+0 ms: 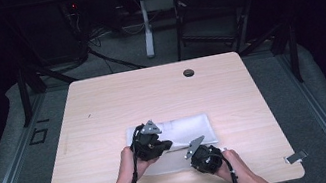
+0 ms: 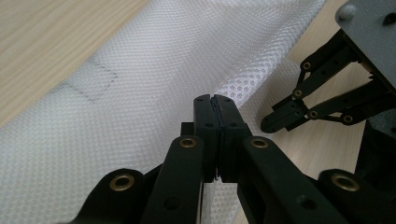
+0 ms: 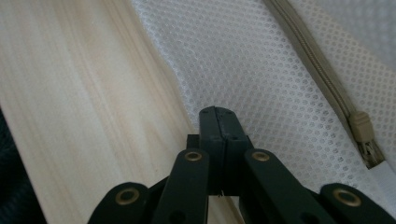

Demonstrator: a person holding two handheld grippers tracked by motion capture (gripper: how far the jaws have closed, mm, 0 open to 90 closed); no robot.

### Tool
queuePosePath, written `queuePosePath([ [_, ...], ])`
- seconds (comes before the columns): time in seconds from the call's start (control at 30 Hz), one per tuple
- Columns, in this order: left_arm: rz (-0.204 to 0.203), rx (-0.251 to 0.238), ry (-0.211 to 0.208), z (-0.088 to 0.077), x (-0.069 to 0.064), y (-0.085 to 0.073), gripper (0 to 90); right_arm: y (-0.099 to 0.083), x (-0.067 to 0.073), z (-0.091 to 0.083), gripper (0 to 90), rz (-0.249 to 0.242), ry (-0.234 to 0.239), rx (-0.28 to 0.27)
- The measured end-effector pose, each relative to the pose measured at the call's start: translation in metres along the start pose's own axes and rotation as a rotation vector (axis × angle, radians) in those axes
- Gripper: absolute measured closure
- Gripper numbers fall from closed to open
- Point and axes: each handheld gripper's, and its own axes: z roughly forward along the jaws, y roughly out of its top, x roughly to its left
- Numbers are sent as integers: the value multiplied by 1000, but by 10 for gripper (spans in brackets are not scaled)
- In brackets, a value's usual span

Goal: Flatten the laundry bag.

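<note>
Your right gripper sits nearest, at the near edge of the desk, jaws pressed together on the near edge of the white mesh laundry bag. In the right gripper view the mesh runs under the closed tips, with the beige zipper and its pull to the right. Your left gripper is just left of it, also clamped shut on the mesh; in the left gripper view a fold rises at its tips. The bag lies flat near desk centre, slightly toward you. A folding chair stands beyond the far edge.
</note>
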Motion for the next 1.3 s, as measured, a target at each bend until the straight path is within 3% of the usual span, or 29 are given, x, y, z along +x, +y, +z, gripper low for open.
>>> queuePosePath([
  [0.03,-1,-4,16,-1,0,1,896,0,0,-1,900,1,5,9],
  [0.17,-4,1,-4,-1,1,3,896,-1,-1,-3,900,-5,12,25],
  [0.33,10,9,-12,1,0,8,896,5,5,-3,900,-29,-28,-78],
  [0.43,10,10,-5,2,-1,11,896,9,13,-1,900,-50,-51,-101],
  [0.47,13,13,19,2,-1,13,896,9,13,0,900,-54,-50,-91],
  [0.5,11,16,-7,2,0,13,896,8,14,2,900,-46,-44,-84],
  [0.57,15,16,-4,2,1,15,896,6,13,7,900,-40,-33,-66],
  [0.6,14,17,15,2,0,16,896,5,12,7,900,-29,-31,-74],
  [0.9,40,37,38,0,7,31,897,6,9,6,900,-6,-4,-50],
  [1.3,70,39,121,-14,16,61,897,7,8,4,900,7,35,-20],
])
